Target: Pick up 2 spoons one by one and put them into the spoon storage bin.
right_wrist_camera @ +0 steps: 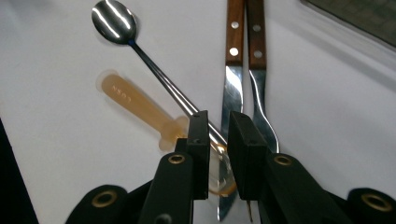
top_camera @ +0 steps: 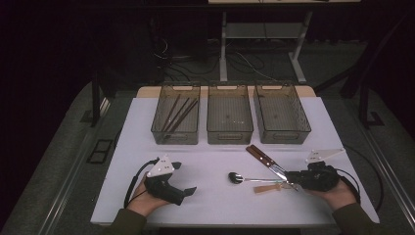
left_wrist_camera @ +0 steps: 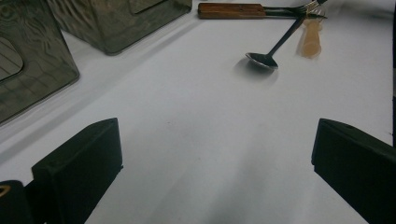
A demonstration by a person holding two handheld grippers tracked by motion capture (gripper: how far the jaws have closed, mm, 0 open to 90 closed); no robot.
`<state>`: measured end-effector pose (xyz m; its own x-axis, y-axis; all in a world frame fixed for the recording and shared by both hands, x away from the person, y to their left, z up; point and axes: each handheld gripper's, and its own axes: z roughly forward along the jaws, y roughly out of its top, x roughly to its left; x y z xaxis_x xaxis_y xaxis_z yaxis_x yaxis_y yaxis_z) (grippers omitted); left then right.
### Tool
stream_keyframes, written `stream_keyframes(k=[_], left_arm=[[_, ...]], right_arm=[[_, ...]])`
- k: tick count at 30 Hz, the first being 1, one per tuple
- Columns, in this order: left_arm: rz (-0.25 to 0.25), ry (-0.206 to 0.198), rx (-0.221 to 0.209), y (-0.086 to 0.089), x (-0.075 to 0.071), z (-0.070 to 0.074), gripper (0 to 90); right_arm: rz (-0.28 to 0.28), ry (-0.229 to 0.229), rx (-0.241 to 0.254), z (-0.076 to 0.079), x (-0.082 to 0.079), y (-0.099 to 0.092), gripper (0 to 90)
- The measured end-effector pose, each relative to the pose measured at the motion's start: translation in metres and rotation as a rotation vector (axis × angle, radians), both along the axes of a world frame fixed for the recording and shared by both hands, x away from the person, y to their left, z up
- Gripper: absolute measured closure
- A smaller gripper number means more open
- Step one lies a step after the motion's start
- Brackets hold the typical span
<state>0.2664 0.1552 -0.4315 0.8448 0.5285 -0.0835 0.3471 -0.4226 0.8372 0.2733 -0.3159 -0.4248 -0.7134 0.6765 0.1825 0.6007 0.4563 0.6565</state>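
Observation:
A metal spoon [top_camera: 237, 177] [right_wrist_camera: 114, 21] [left_wrist_camera: 262, 59] lies at the front right of the white table [top_camera: 215, 205], its bowl to the left. My right gripper [top_camera: 292, 185] [right_wrist_camera: 219, 119] has its jaws drawn close on the spoon's thin handle, with only a narrow gap left. Under the handle lies a tan plastic spoon [top_camera: 268, 188] [right_wrist_camera: 135, 105]. A wooden-handled knife [right_wrist_camera: 233, 56] and fork [right_wrist_camera: 256, 56] rest side by side just beyond. My left gripper [top_camera: 185, 177] [left_wrist_camera: 217, 140] stands wide open over bare table at the front left.
Three translucent grey bins stand in a row at the back: the left bin [top_camera: 175, 137] holds dark chopsticks [top_camera: 178, 113], while nothing shows in the middle bin [top_camera: 230, 134] or the right bin [top_camera: 284, 134]. Table edges run close to both hands.

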Motion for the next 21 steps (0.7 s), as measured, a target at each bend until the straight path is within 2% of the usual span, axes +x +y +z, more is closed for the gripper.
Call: stream_keyframes(k=[8, 14, 21], left_arm=[[-0.002, 0.007, 0.005, -0.001, 0.000, -0.001, 0.9], [-0.005, 0.011, 0.008, -0.002, 0.000, -0.002, 0.8], [-0.005, 0.010, 0.010, -0.002, 0.000, -0.002, 0.8]], right_arm=[[-0.026, 0.014, -0.006, -0.004, -0.002, -0.010, 78.2], [-0.013, 0.033, -0.033, -0.010, 0.001, -0.007, 77.7], [0.008, 0.036, -0.040, -0.011, 0.000, -0.005, 77.4]])
